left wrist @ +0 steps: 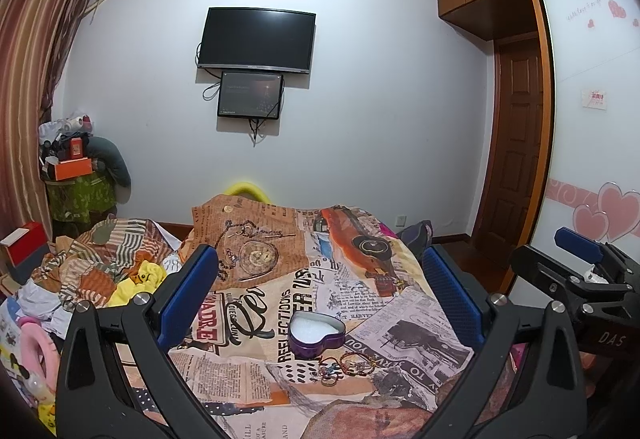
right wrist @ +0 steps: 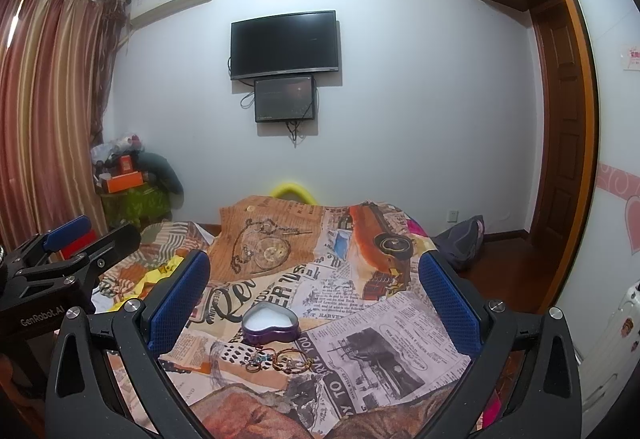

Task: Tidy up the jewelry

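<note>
On the newsprint cloth (left wrist: 280, 303), the heart tin (left wrist: 317, 331) (lidless) points its tip rightward; both grippers (left wrist: 320, 295) (right wrist: 316, 299) gape.

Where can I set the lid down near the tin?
Bare cloth lies right of the heart tin, toward the right tongs, and behind it. Crowded in front: the bracelets. Left of the cloth, piled clothes.
</note>
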`<state>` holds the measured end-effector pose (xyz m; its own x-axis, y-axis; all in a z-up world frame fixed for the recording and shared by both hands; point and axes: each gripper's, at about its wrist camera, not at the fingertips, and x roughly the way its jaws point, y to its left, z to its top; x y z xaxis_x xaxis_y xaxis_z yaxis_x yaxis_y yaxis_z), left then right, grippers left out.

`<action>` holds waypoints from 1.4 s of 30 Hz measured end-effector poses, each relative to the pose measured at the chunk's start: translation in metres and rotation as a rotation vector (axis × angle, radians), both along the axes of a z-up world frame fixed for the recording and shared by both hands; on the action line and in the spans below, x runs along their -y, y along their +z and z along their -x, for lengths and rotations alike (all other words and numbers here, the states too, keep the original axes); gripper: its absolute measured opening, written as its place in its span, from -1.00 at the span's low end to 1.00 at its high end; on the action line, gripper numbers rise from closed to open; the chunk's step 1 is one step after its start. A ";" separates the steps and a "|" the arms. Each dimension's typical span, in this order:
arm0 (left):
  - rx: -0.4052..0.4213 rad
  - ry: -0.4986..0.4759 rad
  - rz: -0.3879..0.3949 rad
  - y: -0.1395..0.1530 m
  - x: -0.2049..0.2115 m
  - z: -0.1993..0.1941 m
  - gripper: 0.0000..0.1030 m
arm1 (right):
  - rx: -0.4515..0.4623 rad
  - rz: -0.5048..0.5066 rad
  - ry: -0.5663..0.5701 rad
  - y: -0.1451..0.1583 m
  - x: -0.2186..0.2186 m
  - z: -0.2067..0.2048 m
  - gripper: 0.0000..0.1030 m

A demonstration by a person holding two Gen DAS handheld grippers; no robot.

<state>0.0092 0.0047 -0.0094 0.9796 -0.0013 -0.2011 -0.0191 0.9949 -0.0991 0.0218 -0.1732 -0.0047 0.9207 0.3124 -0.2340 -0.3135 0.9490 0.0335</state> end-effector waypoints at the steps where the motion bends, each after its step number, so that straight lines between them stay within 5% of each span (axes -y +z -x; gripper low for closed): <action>1: 0.000 0.000 -0.001 0.000 0.000 0.000 0.99 | 0.000 0.000 0.000 0.001 0.000 0.000 1.00; 42: -0.009 -0.009 -0.005 0.001 0.006 -0.001 0.99 | -0.020 0.000 0.004 -0.001 0.002 -0.007 1.00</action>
<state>0.0097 -0.0017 -0.0080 0.9776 -0.0094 -0.2104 -0.0106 0.9955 -0.0940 0.0284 -0.1747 -0.0054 0.9146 0.3162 -0.2522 -0.3166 0.9477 0.0399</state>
